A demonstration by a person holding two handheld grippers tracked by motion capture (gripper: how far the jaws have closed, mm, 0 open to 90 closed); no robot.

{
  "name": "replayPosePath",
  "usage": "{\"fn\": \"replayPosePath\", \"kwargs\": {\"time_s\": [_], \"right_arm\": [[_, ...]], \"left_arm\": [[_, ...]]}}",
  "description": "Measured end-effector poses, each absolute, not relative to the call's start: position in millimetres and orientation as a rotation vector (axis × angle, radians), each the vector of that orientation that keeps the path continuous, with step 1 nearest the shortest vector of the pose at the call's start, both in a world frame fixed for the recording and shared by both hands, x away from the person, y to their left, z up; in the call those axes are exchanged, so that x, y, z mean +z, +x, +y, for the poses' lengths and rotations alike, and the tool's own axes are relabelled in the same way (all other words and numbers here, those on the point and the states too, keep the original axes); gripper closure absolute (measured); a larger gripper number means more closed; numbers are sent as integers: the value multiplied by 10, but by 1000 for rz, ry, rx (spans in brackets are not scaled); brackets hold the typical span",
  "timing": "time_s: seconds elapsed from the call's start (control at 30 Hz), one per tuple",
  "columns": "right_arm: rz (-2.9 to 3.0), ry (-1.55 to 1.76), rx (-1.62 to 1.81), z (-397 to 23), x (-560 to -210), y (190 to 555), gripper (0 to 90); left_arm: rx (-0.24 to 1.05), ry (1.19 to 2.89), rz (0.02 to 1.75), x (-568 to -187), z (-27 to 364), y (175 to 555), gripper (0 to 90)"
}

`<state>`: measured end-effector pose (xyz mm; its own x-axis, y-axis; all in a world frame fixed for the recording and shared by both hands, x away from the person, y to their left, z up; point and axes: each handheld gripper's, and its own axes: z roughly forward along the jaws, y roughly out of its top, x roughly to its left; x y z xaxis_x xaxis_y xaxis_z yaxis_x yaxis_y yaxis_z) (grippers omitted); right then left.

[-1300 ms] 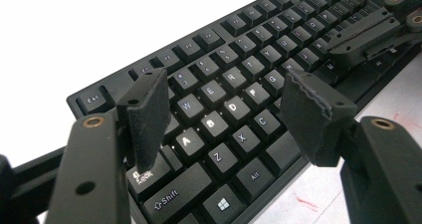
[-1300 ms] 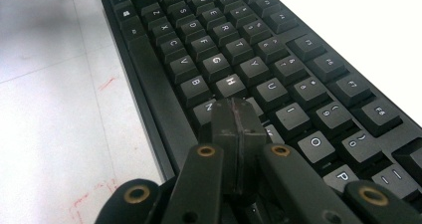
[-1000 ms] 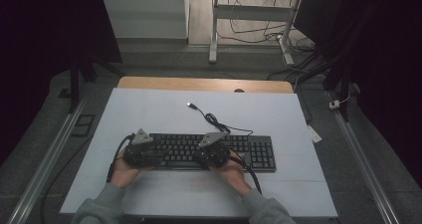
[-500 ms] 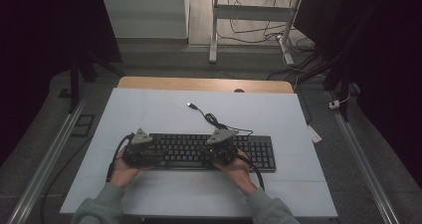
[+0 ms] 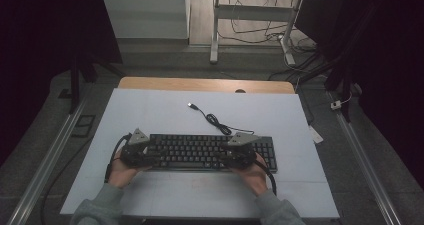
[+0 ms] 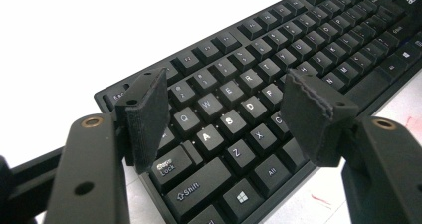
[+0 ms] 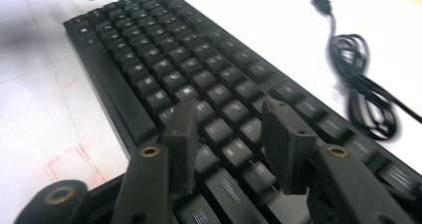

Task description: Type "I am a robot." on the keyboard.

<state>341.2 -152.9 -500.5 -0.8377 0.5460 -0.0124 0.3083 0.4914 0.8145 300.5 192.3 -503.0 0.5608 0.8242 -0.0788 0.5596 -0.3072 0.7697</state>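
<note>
On white table (image 5: 150,110): 1 keyboard (image 5: 200,150), 1 cable (image 5: 212,119); 2 grippers, left gripper (image 6: 224,109) jaws apart, right gripper (image 7: 229,134) jaws just opening, both empty.

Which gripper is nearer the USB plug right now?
Right. The right gripper sits over the keyboard just below the coiled cable leading to the USB plug; the left gripper is at the keyboard's far left end.

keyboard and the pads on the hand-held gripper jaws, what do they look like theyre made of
The keyboard looks like black moulded plastic with a matte case and slightly glossy keycaps that catch the light on their printed white legends. The pads on the left hand-held gripper look like soft black foam or rubber: dull, with rough, ragged cut edges. Which of the two they are is hard to say.
</note>
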Motion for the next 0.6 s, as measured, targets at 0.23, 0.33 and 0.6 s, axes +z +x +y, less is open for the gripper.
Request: {"fn": "replayPosePath", "kwargs": {"time_s": [0.23, 0.33, 0.6], "right_arm": [[2424, 763, 1266, -1775, -4986, 3344, 542], [2408, 779, 1227, -1896, -4972, 3314, 537], [2357, 863, 1234, -2243, -4965, 3243, 536]], "left_arm": [[430, 2006, 1106, -5022, 1932, 3005, 357], [431, 2003, 1108, -5017, 1949, 3005, 356], [435, 2002, 1110, -5012, 1958, 2996, 355]]}}
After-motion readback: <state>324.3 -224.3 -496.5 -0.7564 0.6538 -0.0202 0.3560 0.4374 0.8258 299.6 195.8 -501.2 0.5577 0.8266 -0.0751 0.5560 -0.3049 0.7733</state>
